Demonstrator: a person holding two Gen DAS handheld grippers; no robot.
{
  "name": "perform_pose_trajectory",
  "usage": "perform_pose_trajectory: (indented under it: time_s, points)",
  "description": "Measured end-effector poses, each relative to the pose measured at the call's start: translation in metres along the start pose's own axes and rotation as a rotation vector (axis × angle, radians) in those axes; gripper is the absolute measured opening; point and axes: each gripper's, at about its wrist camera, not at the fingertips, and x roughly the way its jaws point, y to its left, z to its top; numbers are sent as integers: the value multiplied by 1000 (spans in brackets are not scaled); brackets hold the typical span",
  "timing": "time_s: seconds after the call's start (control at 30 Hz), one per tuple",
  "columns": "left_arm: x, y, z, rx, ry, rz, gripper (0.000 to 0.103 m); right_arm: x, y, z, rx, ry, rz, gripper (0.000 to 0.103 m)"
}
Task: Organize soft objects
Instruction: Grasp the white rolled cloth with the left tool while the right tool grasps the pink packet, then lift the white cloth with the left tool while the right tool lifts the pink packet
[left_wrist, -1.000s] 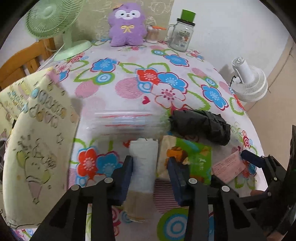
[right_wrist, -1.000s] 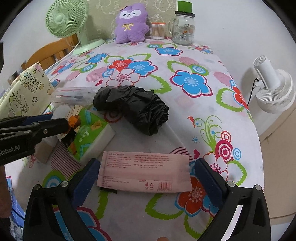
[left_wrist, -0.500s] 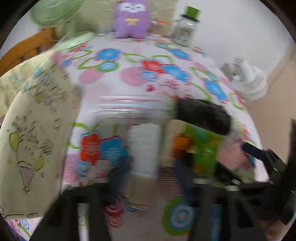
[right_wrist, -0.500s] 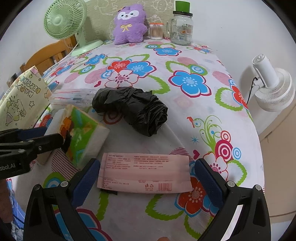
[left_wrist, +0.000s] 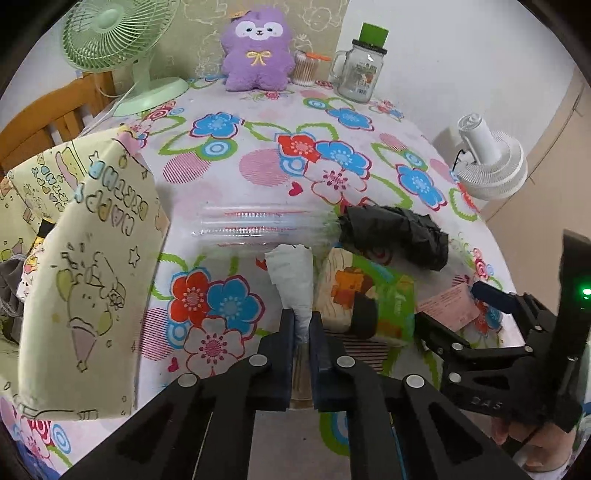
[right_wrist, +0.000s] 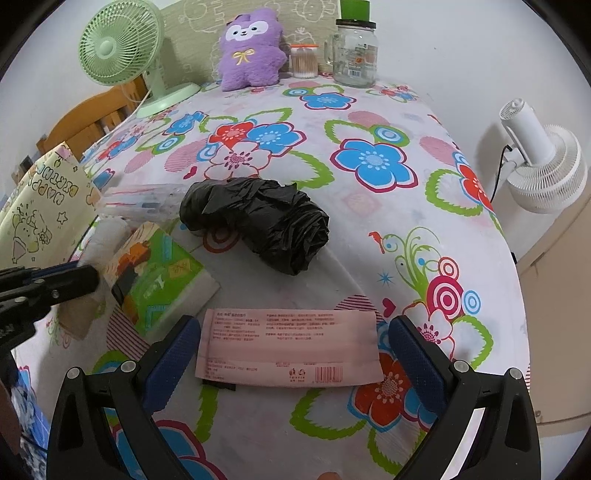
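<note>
While pinched hard between the blue pads of the left gripper, white paper-wrapped roll squeezed thin at its near end, far end flaring out toward the clear plastic packet lying crosswise on the flowered tablecloth. Jaws drawn nearly together on that roll, nothing else between them. Just to its right, green tissue pack, lying flat and touching the roll's side; beyond it, crumpled black plastic bag. Right gripper spread wide (fingers well apart, gripping nothing), straddling a pink printed packet flat on the cloth, pads clear of both its ends. Yellow cartoon gift bag standing at the table's left edge. Along the far edge: green desk fan, purple plush toy, glass jar with green lid.
</note>
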Motion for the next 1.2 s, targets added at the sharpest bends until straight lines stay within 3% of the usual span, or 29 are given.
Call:
perform_pose_trajectory:
  time_s: [0.23,0.5,0.63,0.7,0.9,1.03,1.2]
  points:
    - [-14,1,-1,2,-27,-9,4,-1,-1,1,19,2,10,102]
    - [-29,4,0,-6,-65,-6,4,-8,-5,2,38,3,3,70]
    - [-33,5,-1,-10,-76,-8,4,-12,-1,0,36,6,5,71]
    - [-34,5,-1,-10,-78,-10,4,-10,2,-1,35,28,-2,86]
    - [-37,8,-3,-20,-82,-17,4,-2,25,-11,-53,59,-51,103]
    - [-39,10,-5,-25,-85,-18,4,-2,24,-15,-53,10,-43,102]
    - [-43,11,-6,-25,-95,-21,4,-9,17,-13,-17,-3,-44,81]
